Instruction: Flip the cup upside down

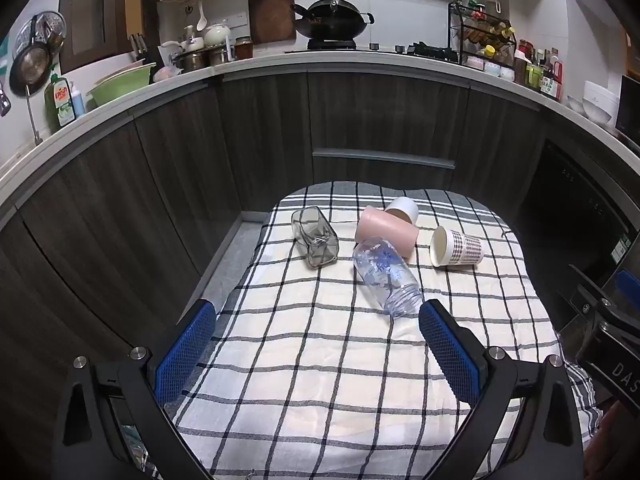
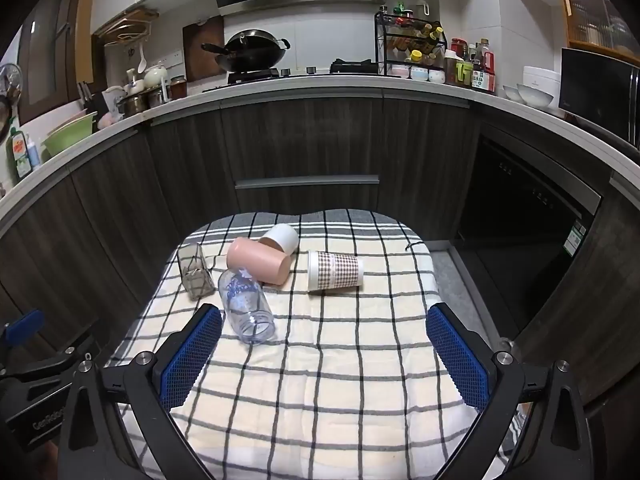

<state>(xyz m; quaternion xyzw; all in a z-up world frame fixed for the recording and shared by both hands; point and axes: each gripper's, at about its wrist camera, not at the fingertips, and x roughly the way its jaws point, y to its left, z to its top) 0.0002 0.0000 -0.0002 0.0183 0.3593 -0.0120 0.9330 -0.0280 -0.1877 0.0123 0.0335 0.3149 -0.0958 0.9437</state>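
Approach stage, nothing grasped yet: left gripper (image 1: 316, 328) spread wide and empty at lower centre of the left wrist view, right gripper (image 2: 324, 334) likewise wide apart and empty at lower centre of the right wrist view, both hovering over the near part of the checked cloth (image 1: 320, 380). 5 cups lie on their sides in a cluster at mid-frame, so which one is the target can't be told from the task line. Clear printed plastic cup (image 1: 386, 278) is nearest, mouth toward the cameras, just ahead of the left gripper's right finger; in the right wrist view it sits left of centre (image 2: 246, 308). Pink cup (image 1: 386, 232) lies behind it, looks touching. White cup (image 1: 402, 209) sits behind the pink one, touching or nearly so. Plaid paper cup (image 1: 458, 249) lies apart at right of centre, mouth facing left. Smoky glass tumbler (image 1: 315, 242) lies alone at left of centre. Next move, by my read: close on 1 cup across its body, lift, rotate mouth-down, set on cloth. Risks: clear cup and pink cup crowd each other, a finger may knock or roll the neighbour; paper cup crushes easily. Kitchen counter (image 1: 256, 65) in the upper frame, well apart.
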